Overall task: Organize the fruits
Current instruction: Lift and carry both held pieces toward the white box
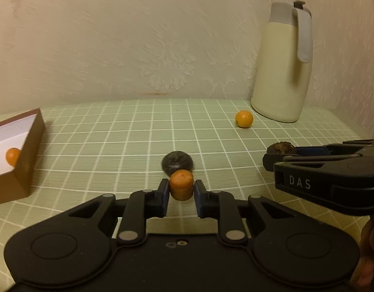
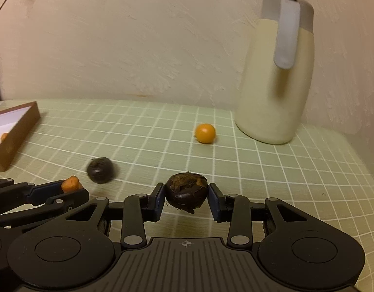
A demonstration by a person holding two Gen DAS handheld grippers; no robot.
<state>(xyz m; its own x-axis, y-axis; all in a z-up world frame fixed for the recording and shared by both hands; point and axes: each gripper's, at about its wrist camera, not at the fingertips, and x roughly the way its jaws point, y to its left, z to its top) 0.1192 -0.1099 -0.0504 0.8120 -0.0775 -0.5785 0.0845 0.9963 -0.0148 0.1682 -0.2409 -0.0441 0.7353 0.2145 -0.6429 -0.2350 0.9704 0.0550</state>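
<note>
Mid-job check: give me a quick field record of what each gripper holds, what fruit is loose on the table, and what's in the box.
left gripper: shut on orange chunk
right gripper: shut on dark brown fruit
loose on table: round orange fruit near the jug; dark round fruit mid-cloth, blurred
box: brown, open, at left; one orange fruit visible inside
surface: green checked tablecloth

Textured cream wall (image 1: 143, 39); green grid-patterned tablecloth (image 1: 128, 131); warm dim light.
</note>
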